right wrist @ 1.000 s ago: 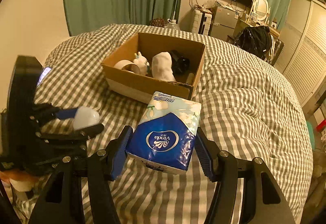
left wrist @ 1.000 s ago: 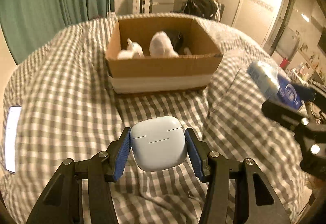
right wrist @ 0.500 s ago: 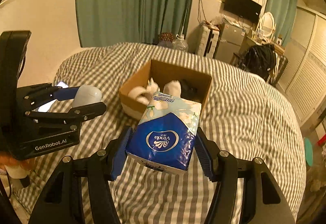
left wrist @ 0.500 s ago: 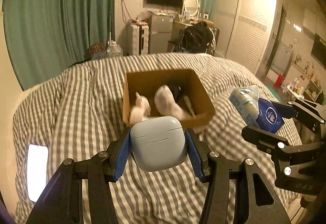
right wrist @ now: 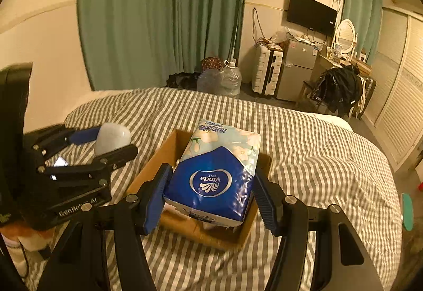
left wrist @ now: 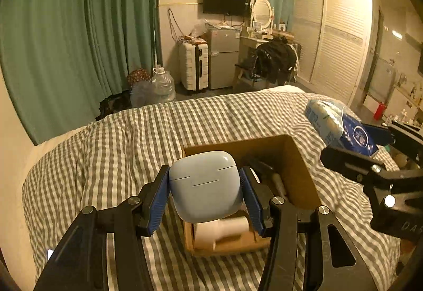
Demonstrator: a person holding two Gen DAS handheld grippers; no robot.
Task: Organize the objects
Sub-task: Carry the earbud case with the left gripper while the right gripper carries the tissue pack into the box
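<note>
While above the cardboard box (left wrist: 296, 158): left hand-held gripper (left wrist: 205, 193) pinching earbud case (left wrist: 205, 185), right (right wrist: 208, 185) pinching tissue pack (right wrist: 216, 169).

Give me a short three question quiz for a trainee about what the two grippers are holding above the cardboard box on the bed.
1. True or false: the left gripper is shut on an earbud case.
2. The right gripper holds: A) a phone B) a tissue pack C) a bottle.
3. Fill in: the cardboard box rests on a ______ checked bedcover.

Key: 1 true; 2 B; 3 grey and white.
</note>
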